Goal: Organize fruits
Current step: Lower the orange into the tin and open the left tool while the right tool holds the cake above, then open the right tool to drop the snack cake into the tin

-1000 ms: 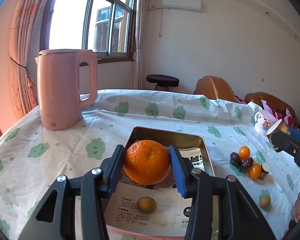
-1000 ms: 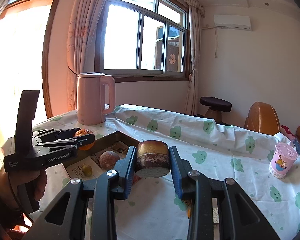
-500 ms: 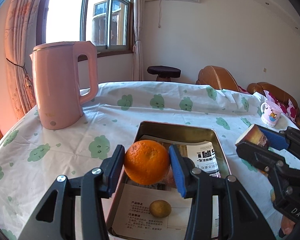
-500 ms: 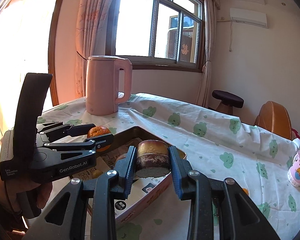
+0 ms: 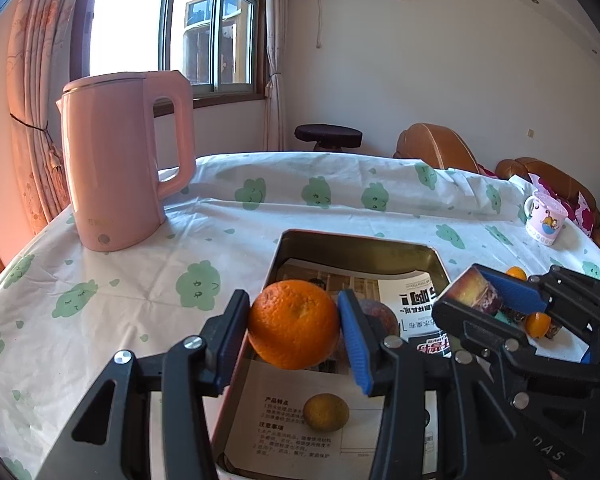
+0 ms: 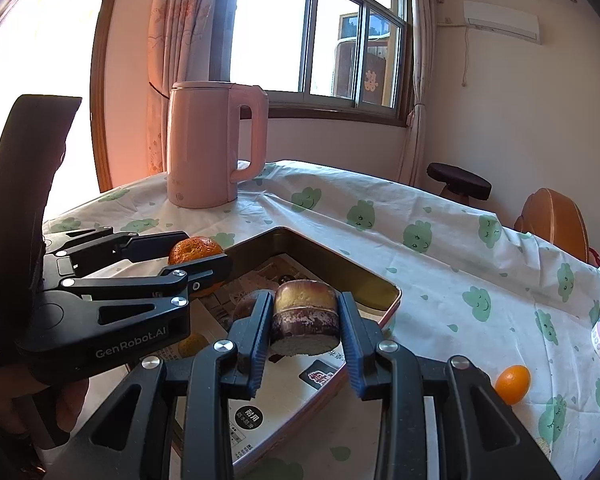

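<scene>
While left tool [image 5: 294,330] pinches orange [image 5: 294,324] & right tool [image 6: 304,322] pinches sugarcane chunk [image 6: 304,318] over tin tray [image 5: 356,242], lower each toward 12 o'clock w/o bumping kiwi [image 5: 326,412].

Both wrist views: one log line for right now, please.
left hand-held gripper: shut on orange | right hand-held gripper: shut on sugarcane piece | both over metal tray

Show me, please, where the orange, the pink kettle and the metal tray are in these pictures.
orange [image 5: 294,324]: left wrist view, middle of its peel.
pink kettle [image 5: 112,160]: left wrist view, middle of its body.
metal tray [image 6: 340,262]: right wrist view, its far inner wall.
</scene>
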`<state>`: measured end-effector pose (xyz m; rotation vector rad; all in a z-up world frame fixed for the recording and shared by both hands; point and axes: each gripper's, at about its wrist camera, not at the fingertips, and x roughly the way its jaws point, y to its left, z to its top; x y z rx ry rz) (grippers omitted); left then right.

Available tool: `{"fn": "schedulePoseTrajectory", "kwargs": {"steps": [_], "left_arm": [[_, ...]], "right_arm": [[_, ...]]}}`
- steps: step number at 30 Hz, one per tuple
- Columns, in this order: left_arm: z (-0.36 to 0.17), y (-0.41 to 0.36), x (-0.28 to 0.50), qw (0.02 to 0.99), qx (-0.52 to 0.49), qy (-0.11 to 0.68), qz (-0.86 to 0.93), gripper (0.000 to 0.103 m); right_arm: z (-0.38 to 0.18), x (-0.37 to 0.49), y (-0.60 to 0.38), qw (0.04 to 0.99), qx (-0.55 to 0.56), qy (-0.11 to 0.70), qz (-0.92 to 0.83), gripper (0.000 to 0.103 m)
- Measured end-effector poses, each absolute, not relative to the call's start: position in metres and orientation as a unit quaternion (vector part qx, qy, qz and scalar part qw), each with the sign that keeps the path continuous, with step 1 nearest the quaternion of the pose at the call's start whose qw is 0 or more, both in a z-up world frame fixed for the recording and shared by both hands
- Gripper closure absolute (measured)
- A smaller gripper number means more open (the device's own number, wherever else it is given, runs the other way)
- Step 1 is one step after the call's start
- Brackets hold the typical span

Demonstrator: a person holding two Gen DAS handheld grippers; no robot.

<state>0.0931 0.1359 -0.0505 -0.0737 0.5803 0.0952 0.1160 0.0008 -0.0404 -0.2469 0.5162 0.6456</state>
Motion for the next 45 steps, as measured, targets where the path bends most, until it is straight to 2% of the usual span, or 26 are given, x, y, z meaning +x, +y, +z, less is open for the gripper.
{"fn": "schedulePoseTrajectory", "kwargs": {"steps": [39,41,45], "left_arm": [[-0.058,0.132,0.1,0.951,-0.011,0.303,0.052,0.054],[-0.057,0.133,0.098,0.952,-0.012,0.299,0.057,0.051],[-0.054,0.137,0.094,0.955,-0.018,0.286,0.071,0.036]], "right_arm": [[-0.058,0.128,0.01,0.906,-0.127,0.284,0.288,0.067],[-0.058,0.128,0.009,0.907,-0.125,0.284,0.286,0.064],[-0.057,0.127,0.005,0.911,-0.118,0.278,0.282,0.06]]}}
